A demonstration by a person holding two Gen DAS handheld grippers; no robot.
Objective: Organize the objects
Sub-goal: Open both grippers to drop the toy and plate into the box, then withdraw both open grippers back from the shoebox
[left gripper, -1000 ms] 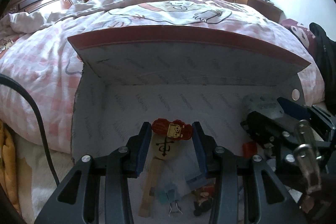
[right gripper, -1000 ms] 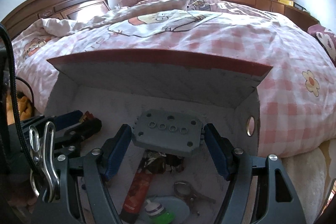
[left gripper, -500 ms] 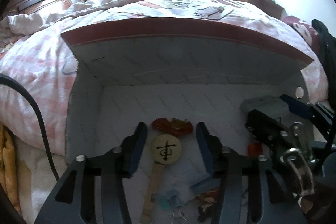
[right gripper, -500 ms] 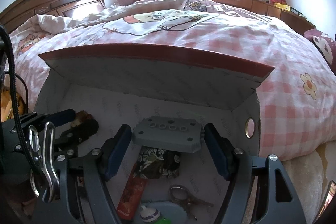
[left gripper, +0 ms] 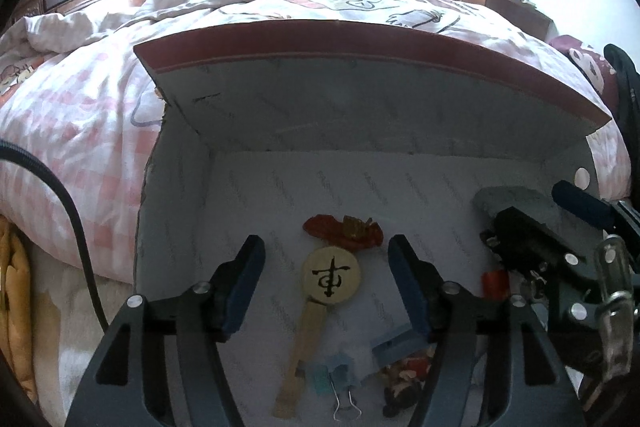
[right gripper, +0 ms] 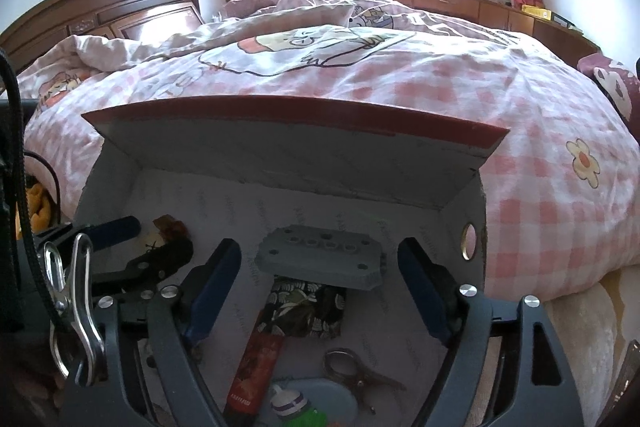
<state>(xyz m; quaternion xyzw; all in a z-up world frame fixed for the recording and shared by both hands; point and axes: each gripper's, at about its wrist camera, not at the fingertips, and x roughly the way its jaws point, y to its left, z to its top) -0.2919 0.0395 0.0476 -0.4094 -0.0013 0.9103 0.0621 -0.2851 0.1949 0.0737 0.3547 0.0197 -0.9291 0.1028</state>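
An open cardboard box [left gripper: 180, 195] with a white inside and a red-edged lid stands against the bed. My left gripper [left gripper: 325, 255] hangs inside it, jaws opening, pads touching nothing. Between and beyond its fingers a red toy figure [left gripper: 342, 235] lies on the box floor by the head of a wooden paddle [left gripper: 331, 277] marked with a black character. My right gripper [right gripper: 319, 255] is also in the box, jaws opening. A grey plate with holes [right gripper: 320, 261] rests between its pads, with a gap on each side. That plate [left gripper: 508, 197] also shows at the right of the left wrist view.
The box floor holds a binder clip [left gripper: 344, 387], a blue-grey card [left gripper: 396, 341], a leaf-patterned pouch [right gripper: 308, 307], a red tube [right gripper: 256, 367], a key ring [right gripper: 352, 371] and a small bottle [right gripper: 292, 407]. A pink checked quilt [right gripper: 540, 155] rises behind and beside the box.
The left jaws spread and the red figure dropped from between them onto the box floor. The right jaws widened off the grey plate, which now lies lower in the box.
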